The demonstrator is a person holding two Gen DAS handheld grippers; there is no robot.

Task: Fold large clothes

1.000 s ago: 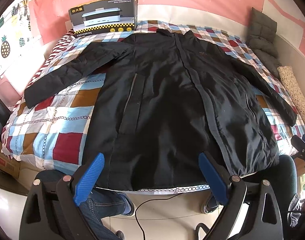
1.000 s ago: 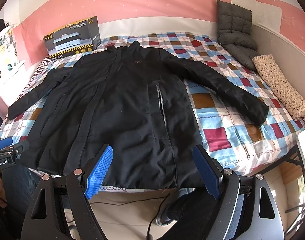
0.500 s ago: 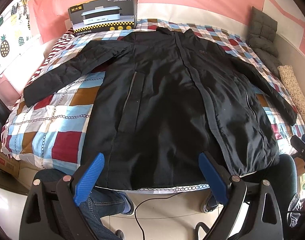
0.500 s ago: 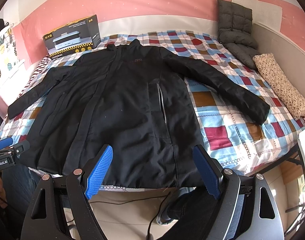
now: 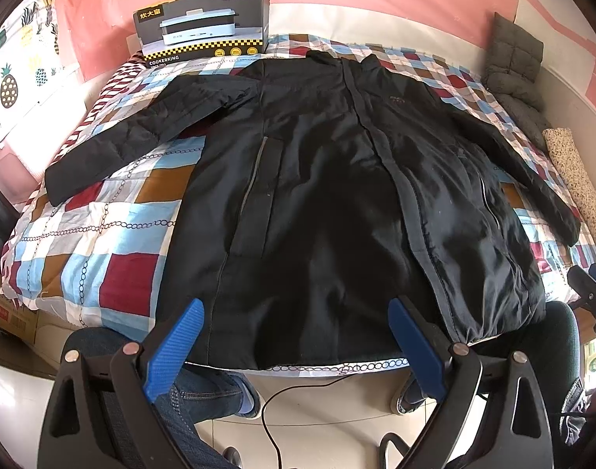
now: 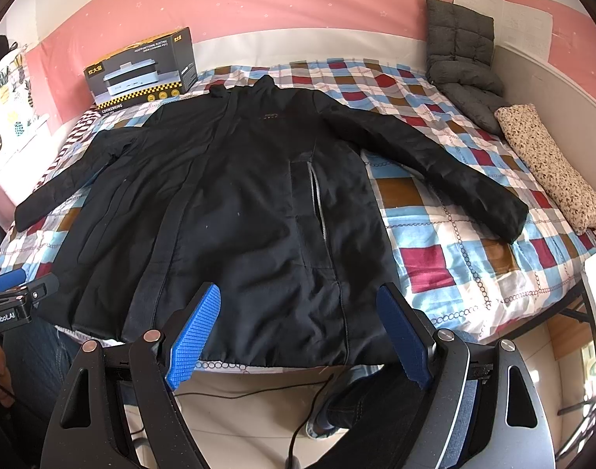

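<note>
A large black jacket [image 5: 329, 195] lies flat and face up on the checked bed cover [image 5: 102, 242], both sleeves spread out to the sides, hem toward me. It also shows in the right wrist view [image 6: 235, 203]. My left gripper [image 5: 294, 312] is open and empty, held above the floor just short of the hem. My right gripper [image 6: 298, 297] is open and empty, also just short of the hem. The left gripper's tip shows at the left edge of the right wrist view [image 6: 20, 293].
A boxed cooking pot [image 5: 204, 23] stands at the head of the bed. A grey cushion [image 6: 462, 54] and a flowered pillow [image 6: 548, 164] lie along the right side. A cable [image 5: 298, 391] runs on the floor beside the person's legs [image 5: 204, 387].
Both grippers have edged slightly forward toward the jacket hem. The jacket has not moved.
</note>
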